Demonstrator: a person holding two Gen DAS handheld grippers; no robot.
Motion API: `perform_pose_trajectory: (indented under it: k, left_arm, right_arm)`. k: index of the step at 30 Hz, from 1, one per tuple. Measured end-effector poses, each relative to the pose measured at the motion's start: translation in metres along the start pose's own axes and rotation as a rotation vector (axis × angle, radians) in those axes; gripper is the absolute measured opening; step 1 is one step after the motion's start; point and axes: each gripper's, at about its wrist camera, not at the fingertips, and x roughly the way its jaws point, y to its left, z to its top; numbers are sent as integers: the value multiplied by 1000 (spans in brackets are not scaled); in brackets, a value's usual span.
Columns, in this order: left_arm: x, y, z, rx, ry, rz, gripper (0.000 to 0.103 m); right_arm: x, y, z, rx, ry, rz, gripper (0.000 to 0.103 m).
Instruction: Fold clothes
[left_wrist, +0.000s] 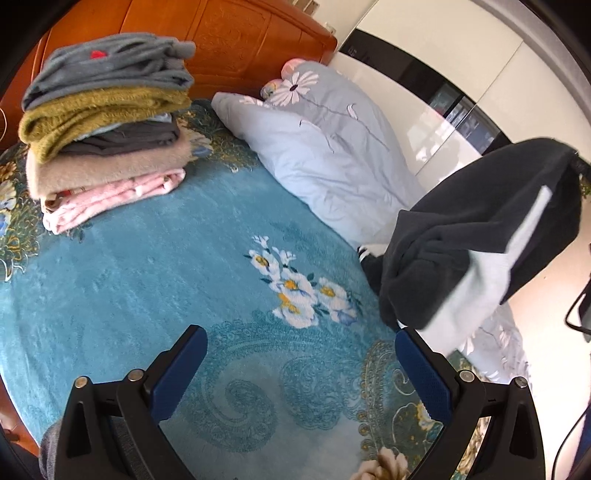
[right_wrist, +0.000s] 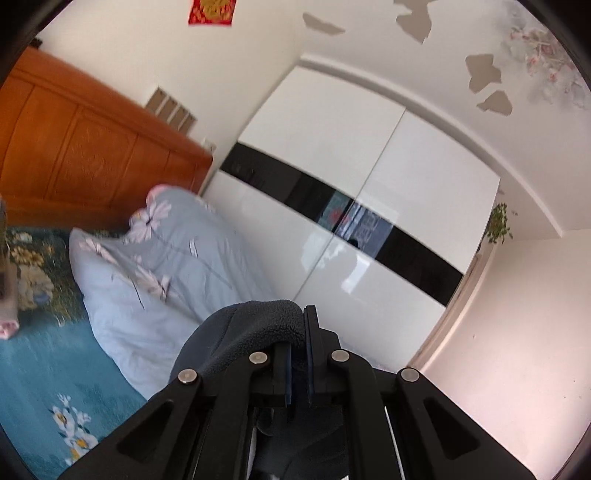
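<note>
A dark navy fleece garment (left_wrist: 476, 229) with white panels hangs in the air at the right of the left wrist view, its lower end near the bed. My right gripper (right_wrist: 298, 332) is shut on the garment's dark fleece edge (right_wrist: 258, 321) and holds it up. My left gripper (left_wrist: 299, 354) is open and empty, low over the teal floral blanket (left_wrist: 166, 288), to the left of the hanging garment. A stack of folded clothes (left_wrist: 103, 122) stands at the far left by the headboard.
A light blue flowered quilt (left_wrist: 325, 147) lies bunched along the bed's far right side, also in the right wrist view (right_wrist: 155, 266). A wooden headboard (left_wrist: 236, 37) is behind. A white and black wardrobe (right_wrist: 351, 206) stands beyond the bed.
</note>
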Motion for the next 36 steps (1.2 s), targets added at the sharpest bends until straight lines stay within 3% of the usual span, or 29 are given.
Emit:
perform_pose_trajectory:
  k: [8, 13, 16, 20, 25, 28, 31, 36]
  left_arm:
    - [-56, 5, 18, -11, -124, -54, 103]
    - [-83, 9, 30, -4, -172, -80, 103]
    - [-77, 10, 27, 0, -145, -71, 103]
    - [-47, 9, 12, -15, -34, -57, 103]
    - [-1, 2, -18, 13, 107, -10, 103]
    - [21, -1, -36, 4, 183, 2, 103]
    - [41, -7, -52, 2, 253, 13, 103]
    - [64, -25, -71, 24, 333, 14, 103]
  right_arm:
    - [-70, -37, 60, 95, -171, 7, 5]
    - [-85, -73, 53, 102, -192, -121, 6]
    - [-71, -85, 11, 69, -92, -178, 6]
    - [-42, -97, -84, 25, 161, -210, 6]
    - [-15, -120, -258, 114, 628, -236, 6]
    - [-20, -130, -348, 189, 859, -248, 6]
    - [-30, -134, -399, 201, 987, -226, 5]
    - [-37, -140, -409, 229, 1011, -147, 5]
